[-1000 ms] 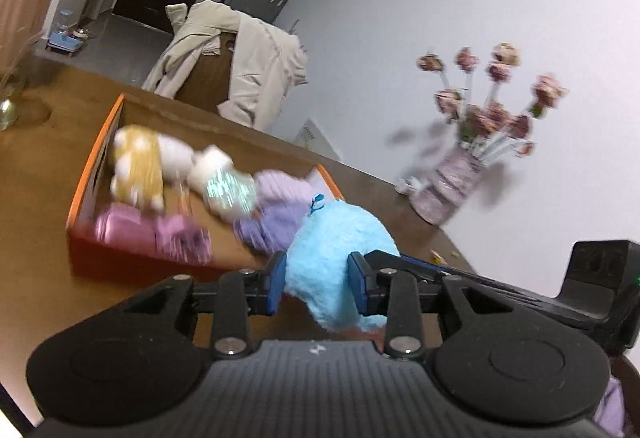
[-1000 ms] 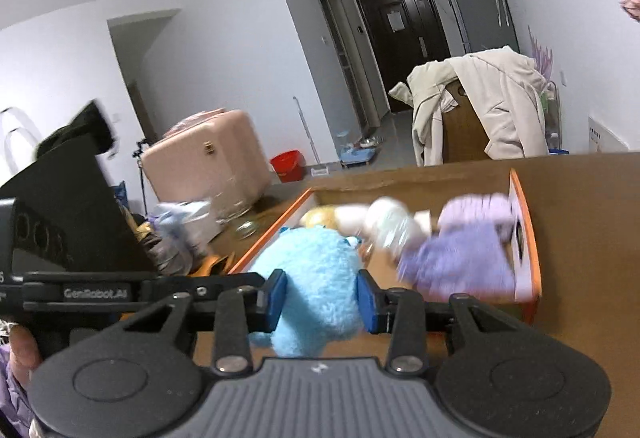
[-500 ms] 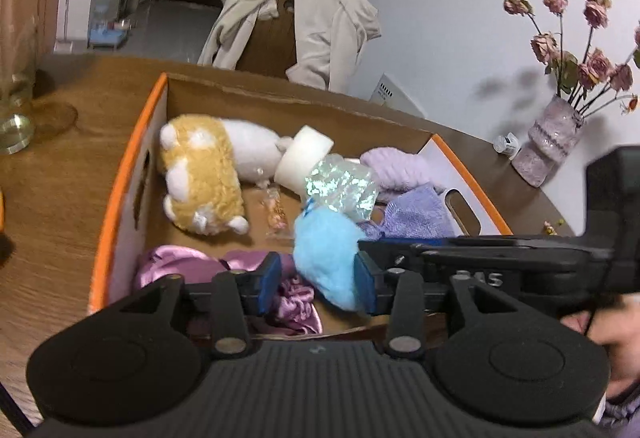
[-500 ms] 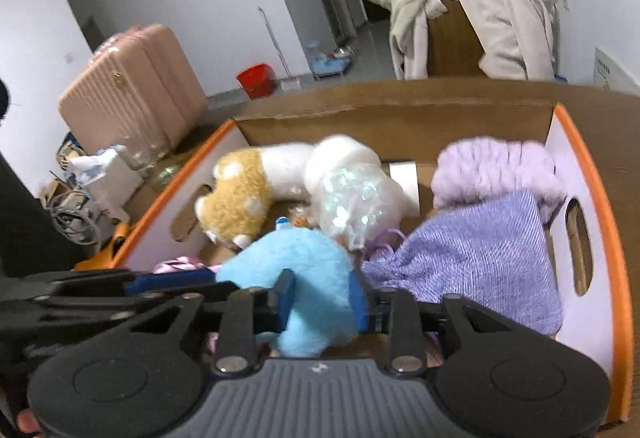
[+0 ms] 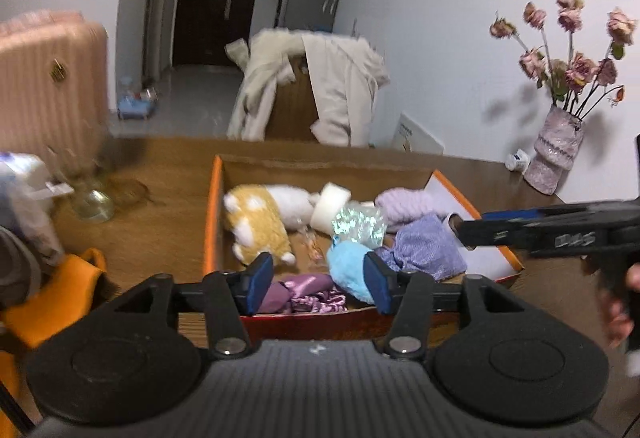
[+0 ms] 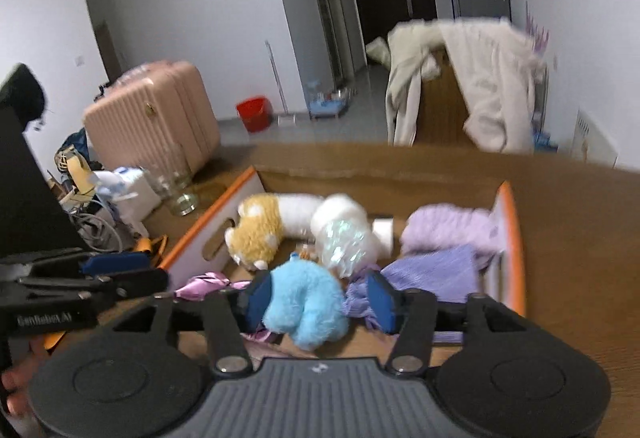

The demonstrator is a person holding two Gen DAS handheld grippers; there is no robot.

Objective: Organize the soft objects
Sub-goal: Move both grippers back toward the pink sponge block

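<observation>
The blue plush toy (image 6: 305,308) lay inside the orange-rimmed cardboard box (image 5: 211,222) on the wooden bench (image 5: 160,214), near the front wall, beside a purple satin cloth (image 5: 308,288) and a lilac knitted cloth (image 6: 434,272). The left tool (image 5: 316,280) had just been opening and hung released, its pads (image 5: 258,280) apart with the toy seen beyond them, not pressed. The right tool (image 6: 320,300) had also just been opening; its pads (image 6: 380,296) stood clear on either side of the toy. A yellow-and-white plush (image 6: 260,234) lay further back.
</observation>
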